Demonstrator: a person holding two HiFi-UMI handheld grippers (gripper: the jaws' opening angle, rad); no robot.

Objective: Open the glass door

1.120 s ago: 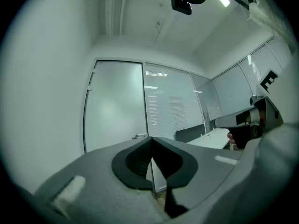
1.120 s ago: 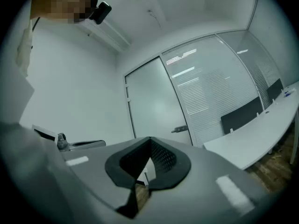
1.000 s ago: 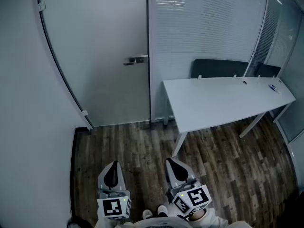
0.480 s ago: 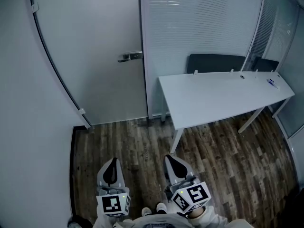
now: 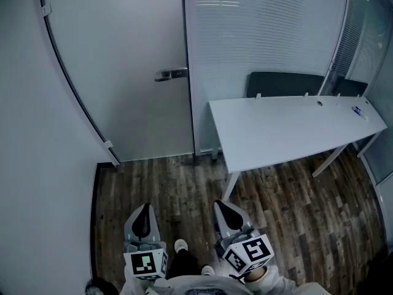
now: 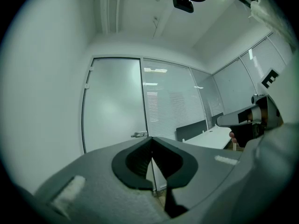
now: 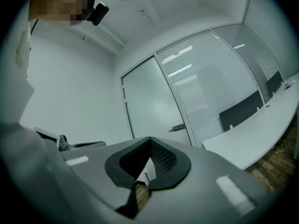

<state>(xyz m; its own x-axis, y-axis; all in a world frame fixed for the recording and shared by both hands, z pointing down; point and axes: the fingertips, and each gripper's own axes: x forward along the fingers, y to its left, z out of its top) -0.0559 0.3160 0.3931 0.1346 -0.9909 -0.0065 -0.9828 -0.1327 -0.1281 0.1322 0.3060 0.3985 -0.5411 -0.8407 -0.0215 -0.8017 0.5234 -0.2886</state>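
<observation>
The frosted glass door (image 5: 116,72) stands closed in the wall ahead, with its metal lever handle (image 5: 171,74) at its right edge. Both grippers are held low and level, well short of the door. My left gripper (image 5: 143,211) is shut and holds nothing. My right gripper (image 5: 223,208) is also shut and holds nothing. In the left gripper view the door (image 6: 114,108) and handle (image 6: 139,134) lie straight beyond the closed left gripper (image 6: 152,146). In the right gripper view the handle (image 7: 177,127) sits above and right of the right gripper (image 7: 150,143).
A white table (image 5: 295,128) stands to the right of the door, against a glass partition with blinds (image 5: 264,23). Dark chair backs (image 5: 285,83) show behind it. A plain wall (image 5: 31,165) runs along the left. The floor (image 5: 184,183) is dark wood planks.
Both grippers have edged forward toward the door. A shoe has stepped into view between them.
</observation>
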